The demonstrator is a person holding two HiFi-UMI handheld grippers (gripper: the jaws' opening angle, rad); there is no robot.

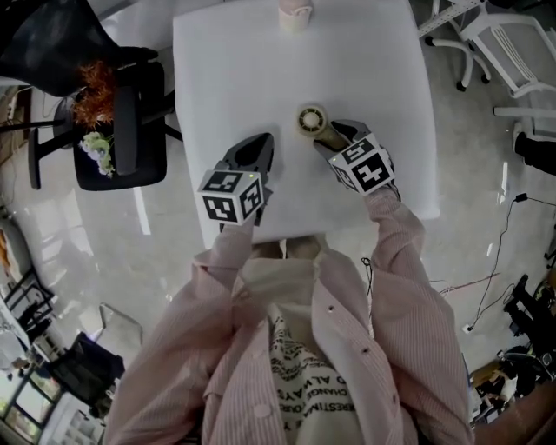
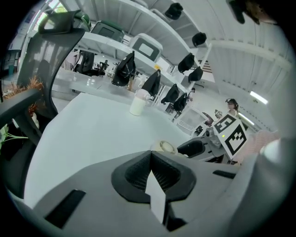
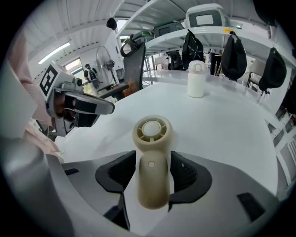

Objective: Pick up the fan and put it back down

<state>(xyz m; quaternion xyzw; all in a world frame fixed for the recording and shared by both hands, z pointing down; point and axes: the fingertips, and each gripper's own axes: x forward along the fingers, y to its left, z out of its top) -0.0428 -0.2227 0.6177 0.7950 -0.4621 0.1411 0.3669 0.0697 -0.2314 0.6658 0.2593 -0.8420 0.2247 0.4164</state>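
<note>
A small cream hand-held fan (image 1: 311,120) lies near the middle of the white table (image 1: 234,69), its round head pointing away from me. In the right gripper view the fan (image 3: 151,139) has its handle squeezed between both dark pads, so my right gripper (image 3: 153,162) is shut on it. I cannot tell whether the fan rests on the table or is just off it. My left gripper (image 1: 258,148) hovers over the table to the left of the fan, apart from it. Its jaws are pressed together with nothing in them (image 2: 151,159).
A white bottle (image 1: 295,13) stands at the table's far edge. A black office chair (image 1: 122,130) with flowers on it sits left of the table. White chairs (image 1: 504,43) stand at the right. Shelves with black bags fill the background of both gripper views.
</note>
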